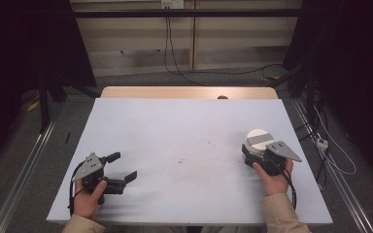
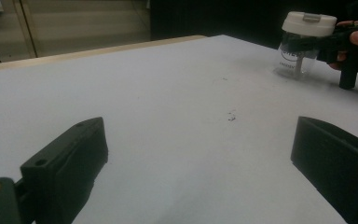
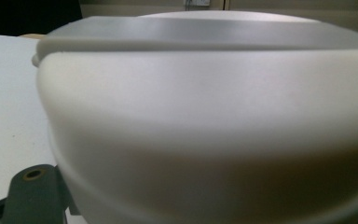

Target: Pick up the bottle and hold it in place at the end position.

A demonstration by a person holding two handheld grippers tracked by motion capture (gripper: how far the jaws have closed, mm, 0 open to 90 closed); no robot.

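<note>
A white tabletop (image 1: 175, 141) carries a few small dark specks (image 1: 180, 160) near its middle, and a light wooden edge (image 1: 189, 92) shows along its far side. Behind it, black cables (image 1: 172, 53) hang from a wall socket (image 1: 171, 4) and trail across the grey floor (image 1: 141, 77). Metal rails (image 1: 22, 170) run along the floor on either side, and a white power strip (image 1: 322, 143) lies to the right.

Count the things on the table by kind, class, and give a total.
Grippers: 2, left gripper and right gripper
Jars: 1, clear jar with white lid
Total: 3
</note>
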